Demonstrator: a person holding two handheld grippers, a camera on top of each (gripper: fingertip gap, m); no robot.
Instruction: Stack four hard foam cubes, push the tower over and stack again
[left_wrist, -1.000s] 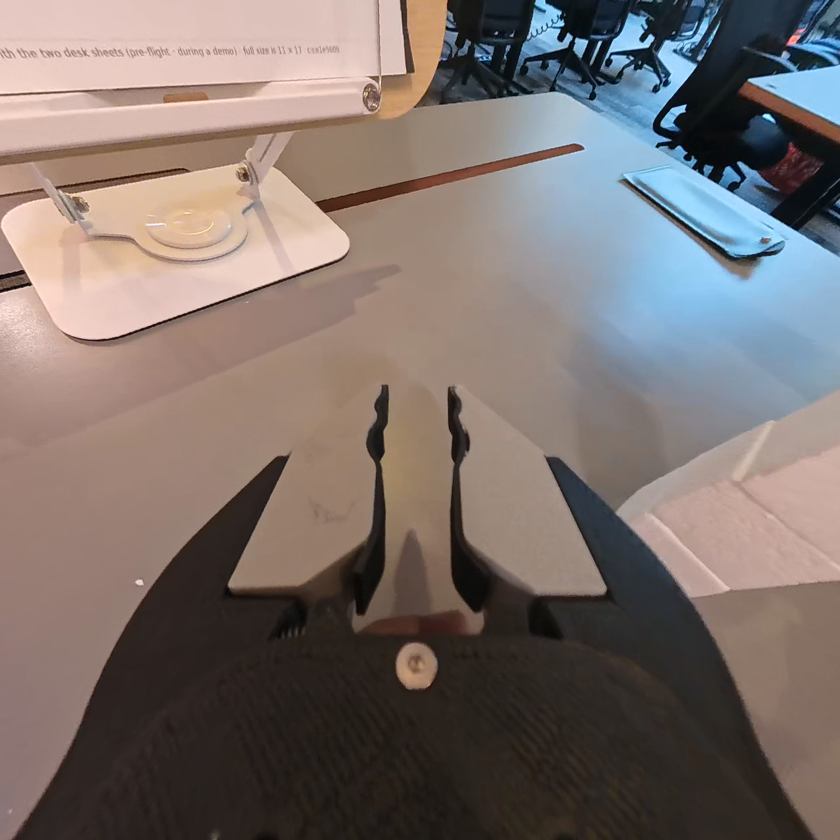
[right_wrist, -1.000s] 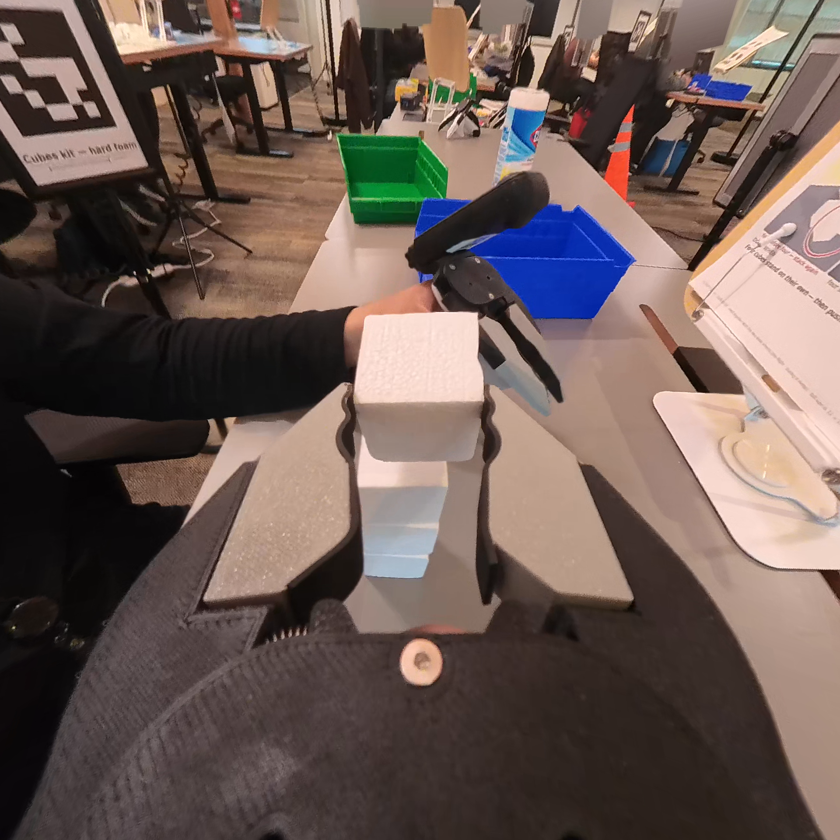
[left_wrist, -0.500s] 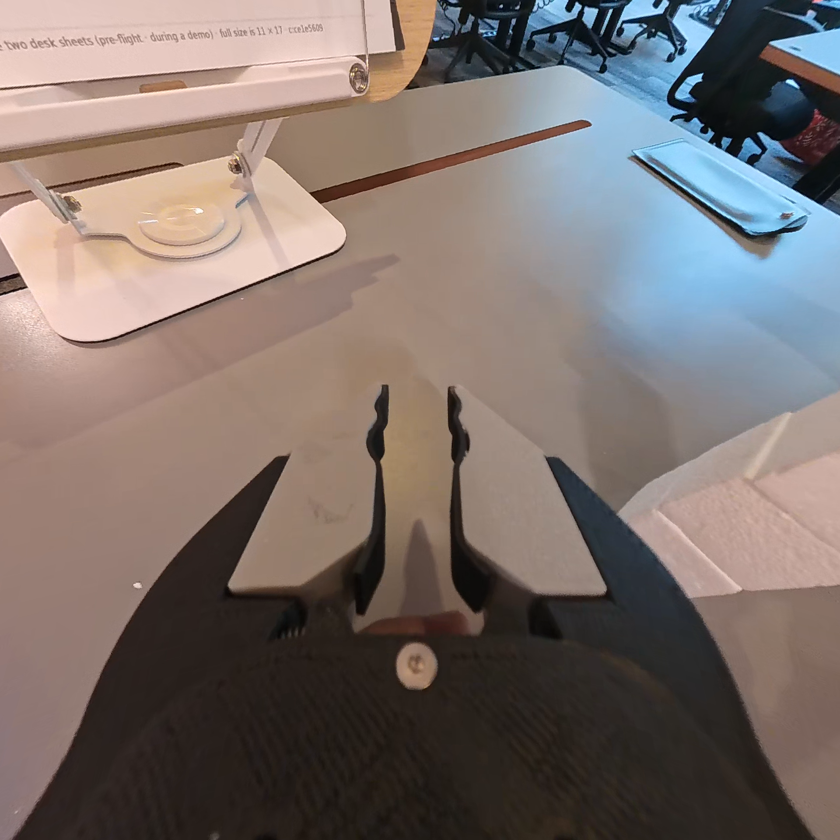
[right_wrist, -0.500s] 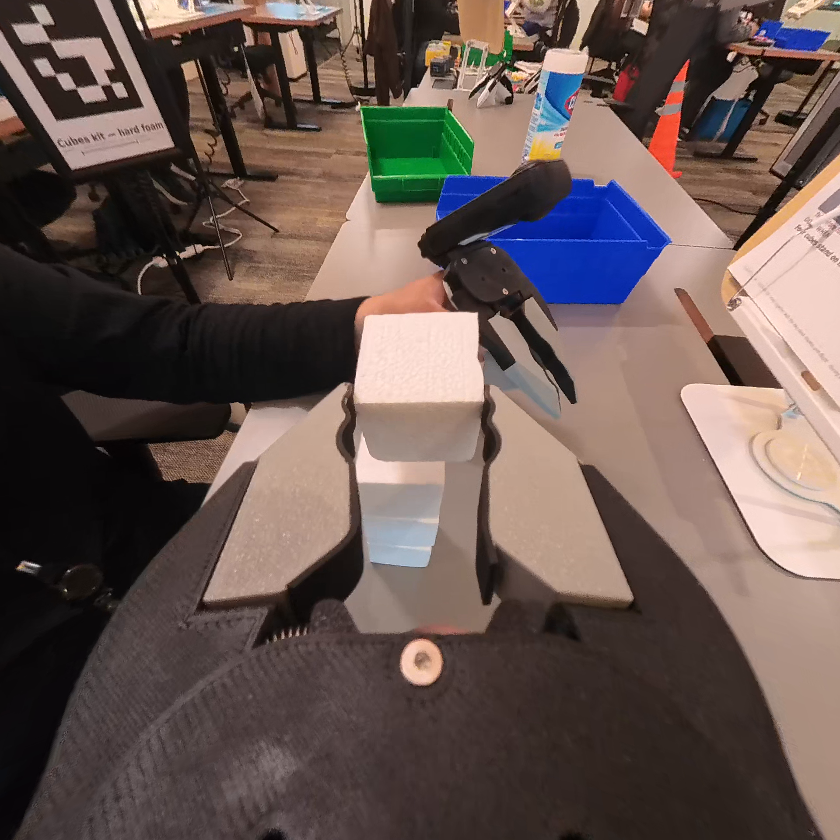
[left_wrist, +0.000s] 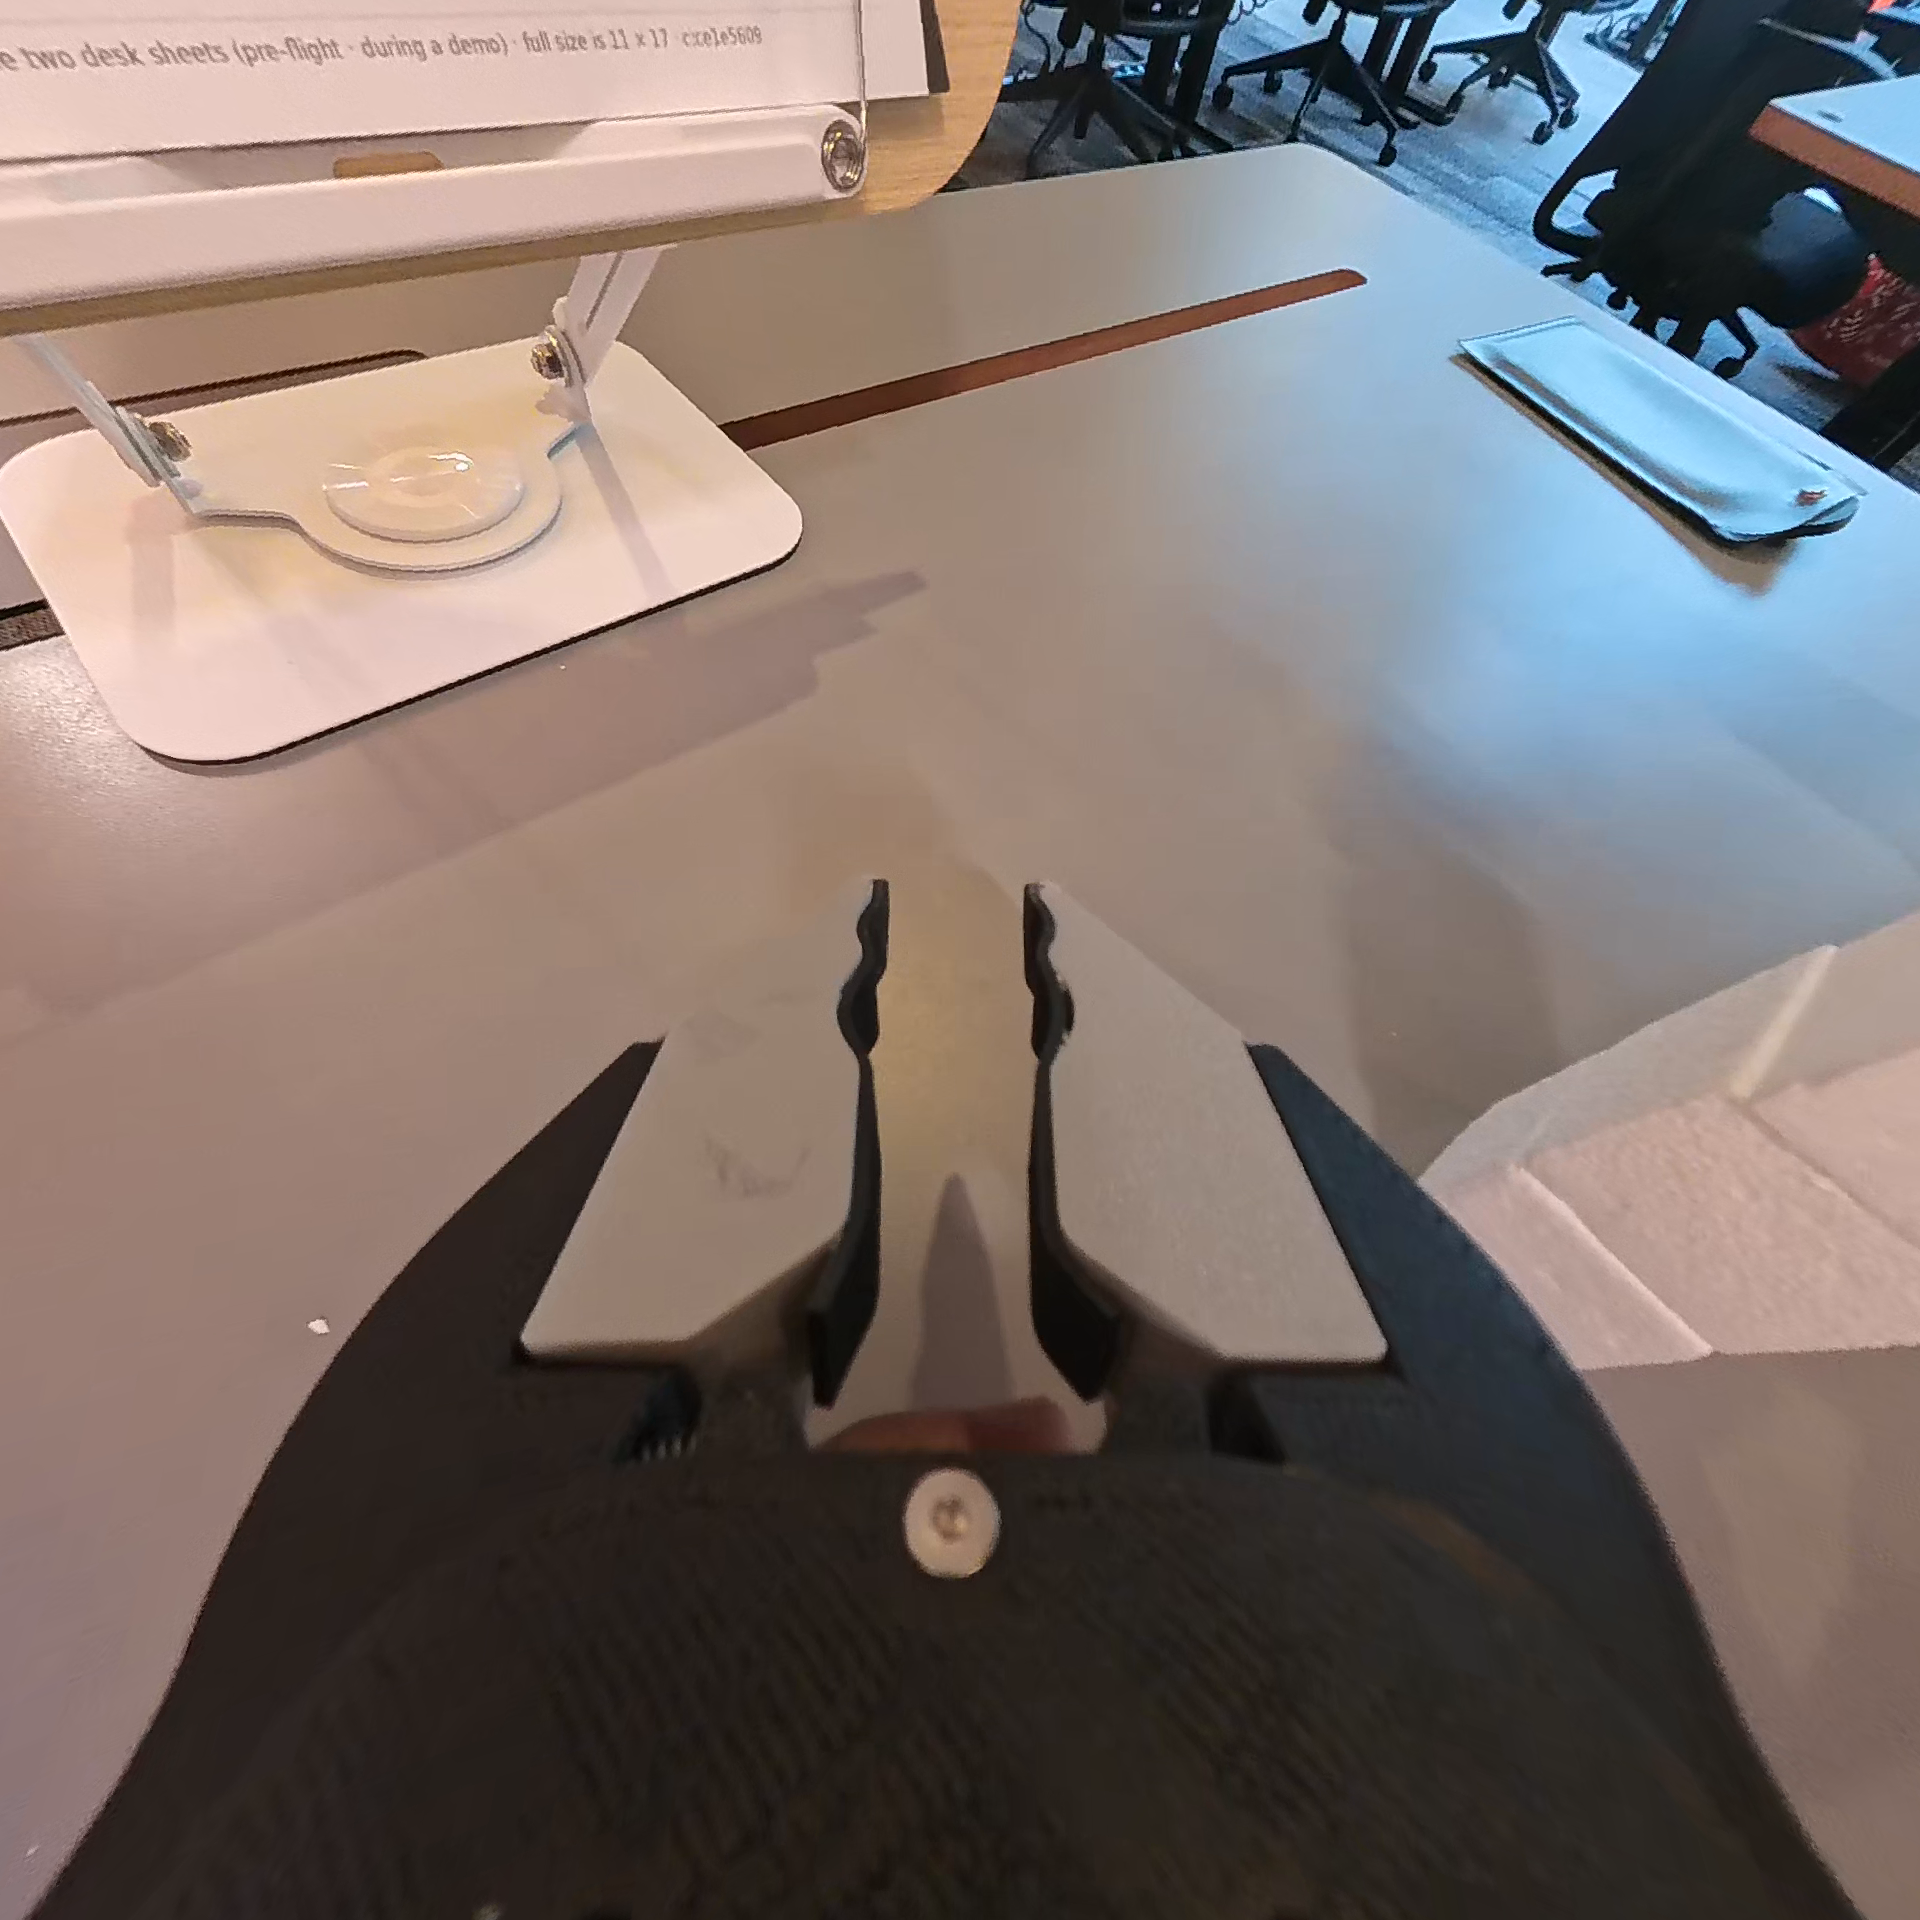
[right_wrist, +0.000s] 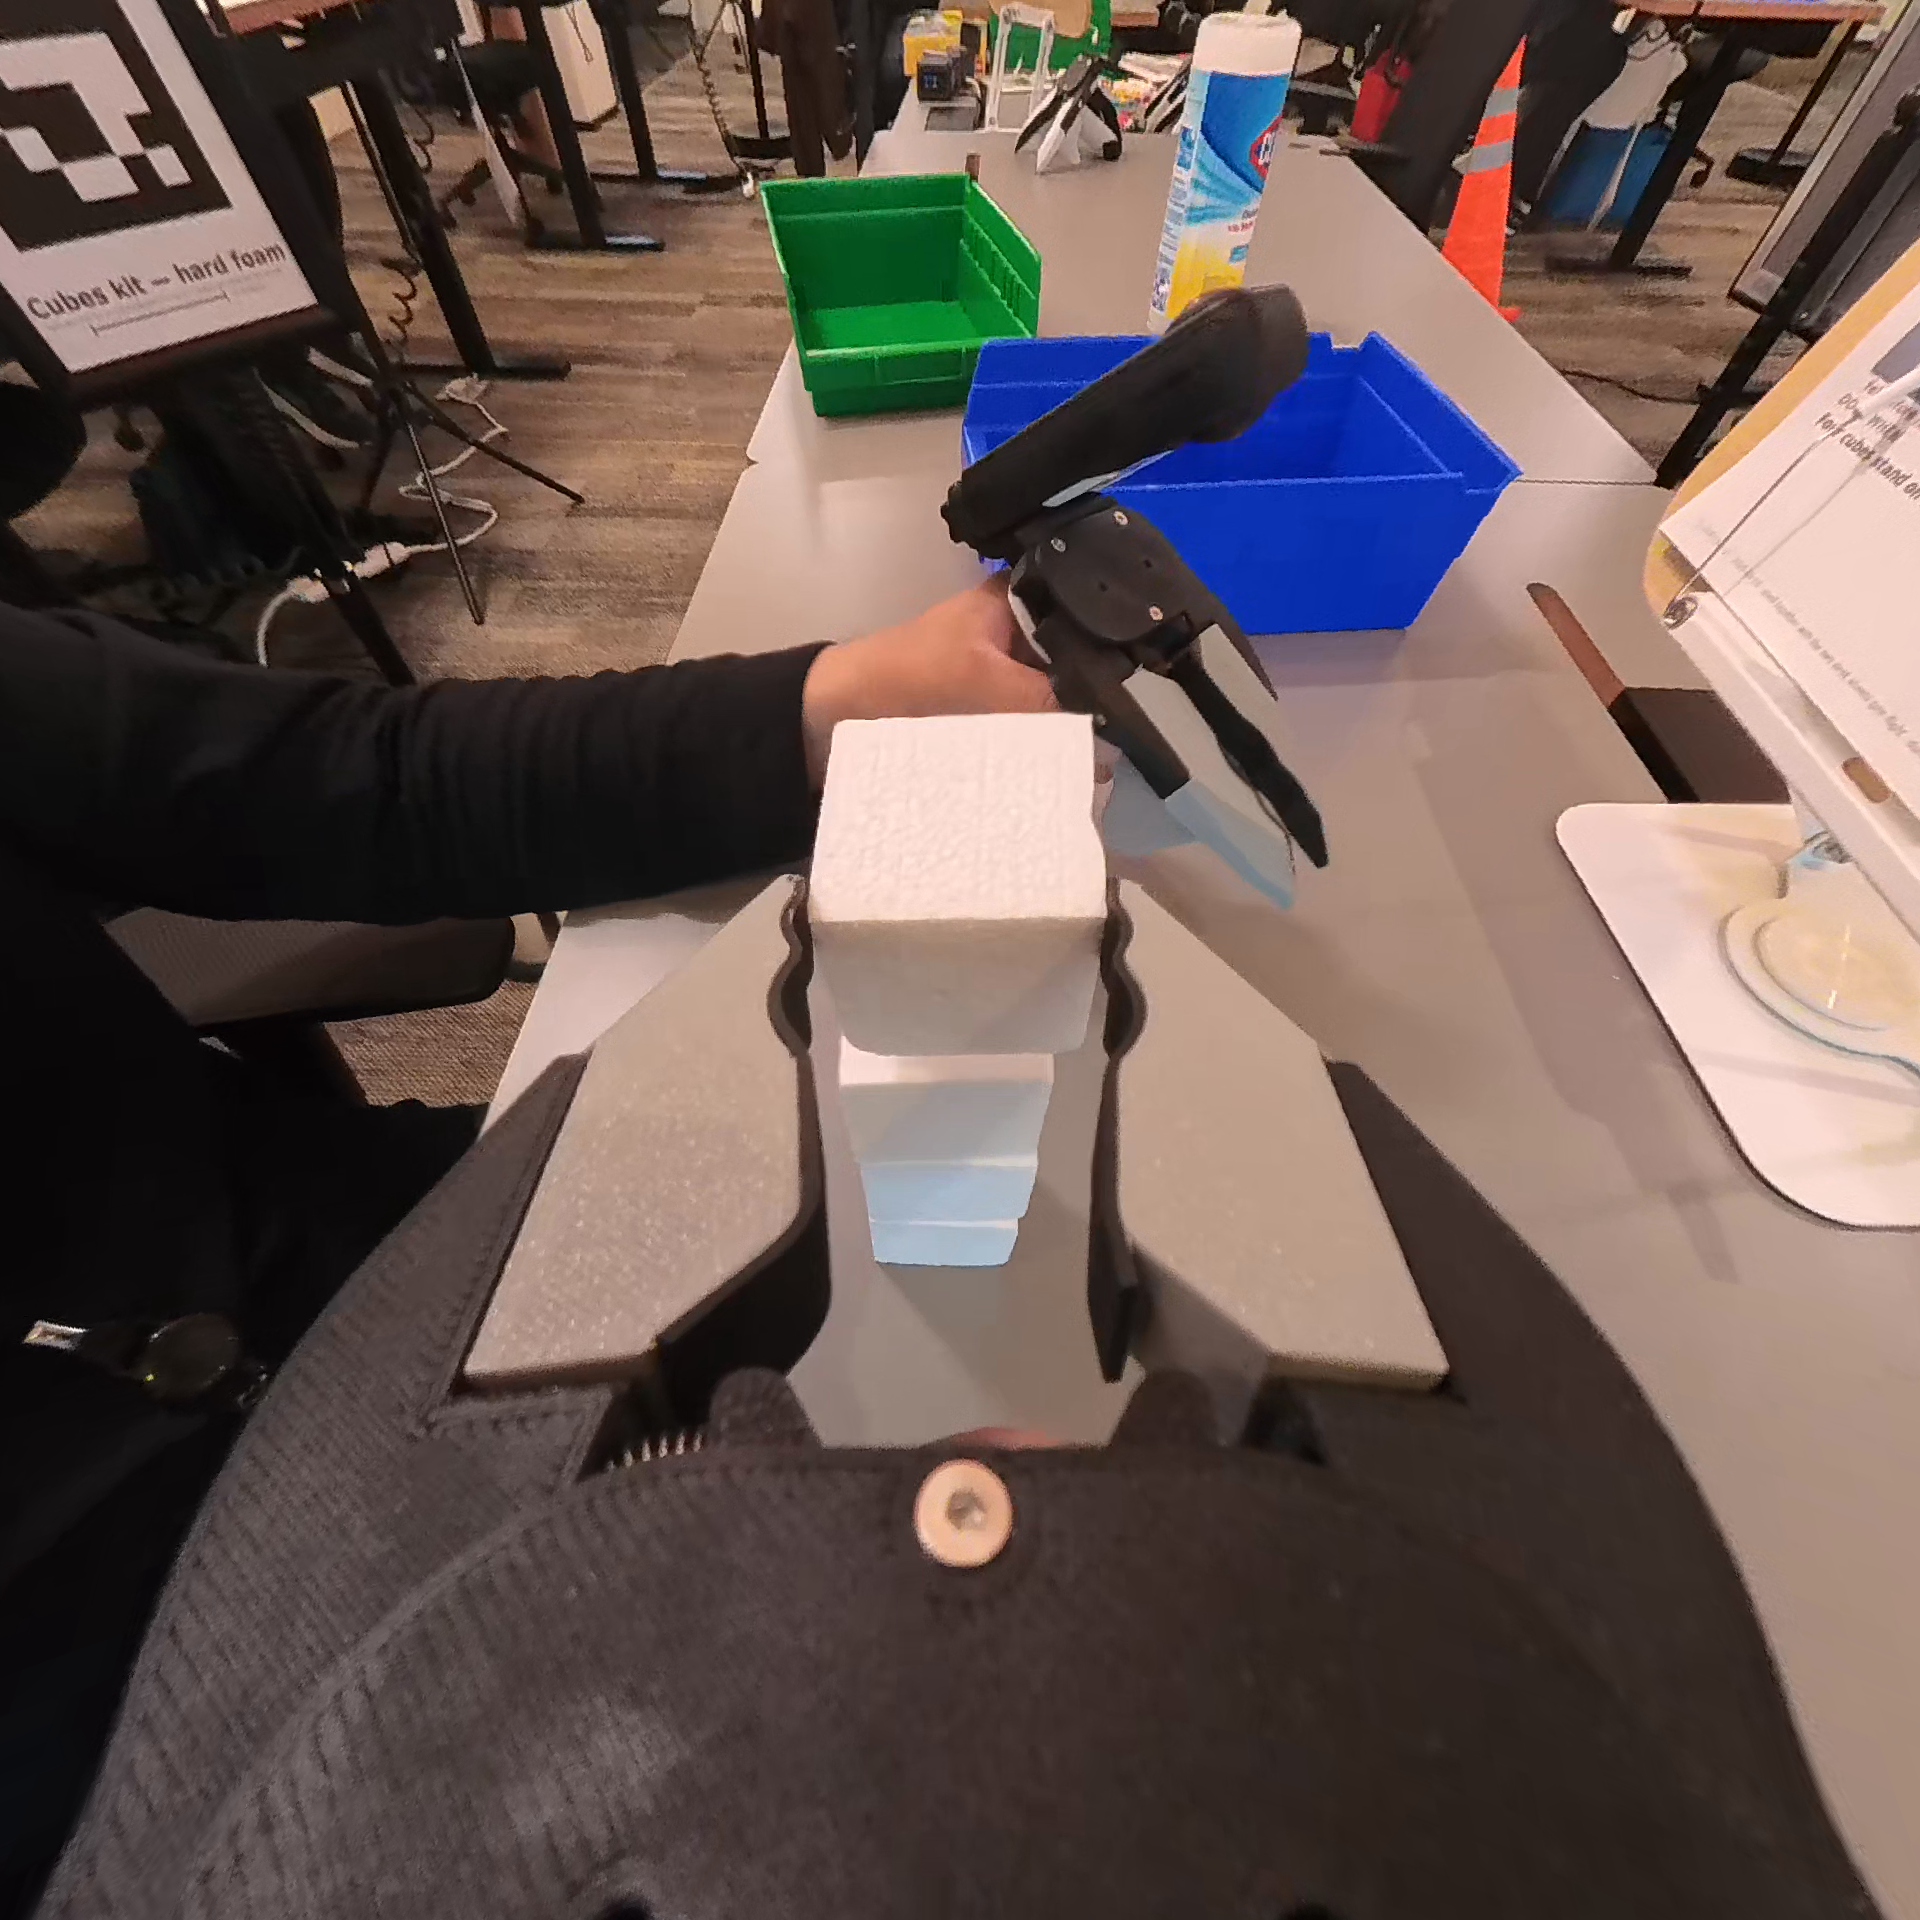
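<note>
Between the right gripper's (right_wrist: 956, 961) fingers sits a white foam cube (right_wrist: 956, 883), clamped directly above a stack of foam cubes (right_wrist: 945, 1153) on the grey table (right_wrist: 1455, 1039). Beyond, the left gripper (right_wrist: 1262, 847) hovers empty, jaws narrowly parted. Farther off: blue bin (right_wrist: 1299, 520), green bin (right_wrist: 904, 291), labelled wipes canister (right_wrist: 1221, 156), printed sign (right_wrist: 135, 187).

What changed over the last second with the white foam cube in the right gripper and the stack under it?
The right gripper has carried the white hard foam cube slightly higher above the white foam stack, viewing it more steeply; no release yet. The left gripper drifted a little beside the tower, and stays narrowly open and empty. The grip, the stack, the blue plastic bin and the grey table are unchanged.
</note>
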